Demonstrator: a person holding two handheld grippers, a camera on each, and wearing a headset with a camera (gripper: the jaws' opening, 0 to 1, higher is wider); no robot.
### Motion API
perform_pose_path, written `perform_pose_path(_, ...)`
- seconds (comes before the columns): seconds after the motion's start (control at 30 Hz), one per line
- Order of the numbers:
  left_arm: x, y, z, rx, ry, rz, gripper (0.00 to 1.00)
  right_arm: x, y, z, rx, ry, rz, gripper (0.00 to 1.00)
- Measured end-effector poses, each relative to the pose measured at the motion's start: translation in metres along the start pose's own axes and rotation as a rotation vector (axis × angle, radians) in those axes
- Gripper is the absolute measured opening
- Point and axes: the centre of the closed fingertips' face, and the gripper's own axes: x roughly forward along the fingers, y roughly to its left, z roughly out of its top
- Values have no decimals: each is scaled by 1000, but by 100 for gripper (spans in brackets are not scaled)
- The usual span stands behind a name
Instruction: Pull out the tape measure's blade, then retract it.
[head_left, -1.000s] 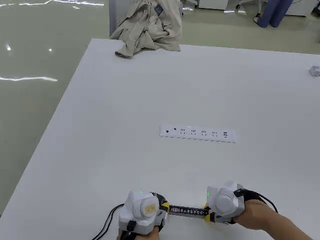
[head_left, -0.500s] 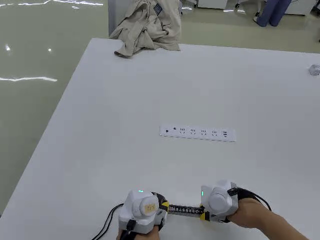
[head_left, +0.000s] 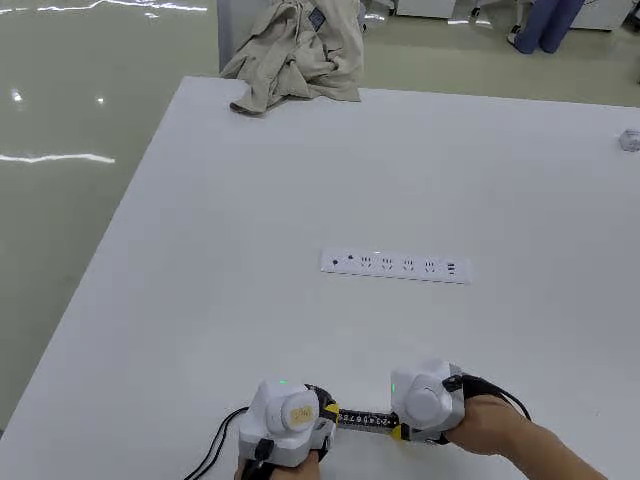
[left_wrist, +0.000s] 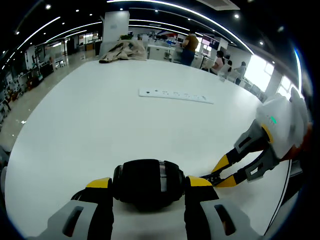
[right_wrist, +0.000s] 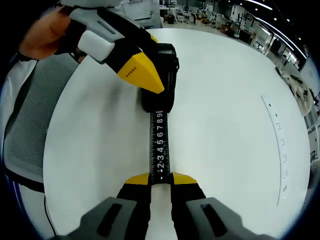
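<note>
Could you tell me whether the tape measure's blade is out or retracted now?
Pulled out: a short numbered stretch of blade runs from the case in the left gripper to the shut right gripper.

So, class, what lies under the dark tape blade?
The white tabletop lies beneath the dark numbered blade; its tip is hidden in the right gripper, between its yellow pads.

Power strip (head_left: 395, 266) behind tape measure (head_left: 360, 419); jacket (head_left: 295, 50) farthest
</note>
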Motion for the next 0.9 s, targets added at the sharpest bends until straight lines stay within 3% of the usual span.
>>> perform_pose_path(0.9, 1, 0, 0, 4, 2, -3, 53, 9, 1, 19, -8, -19, -1, 14)
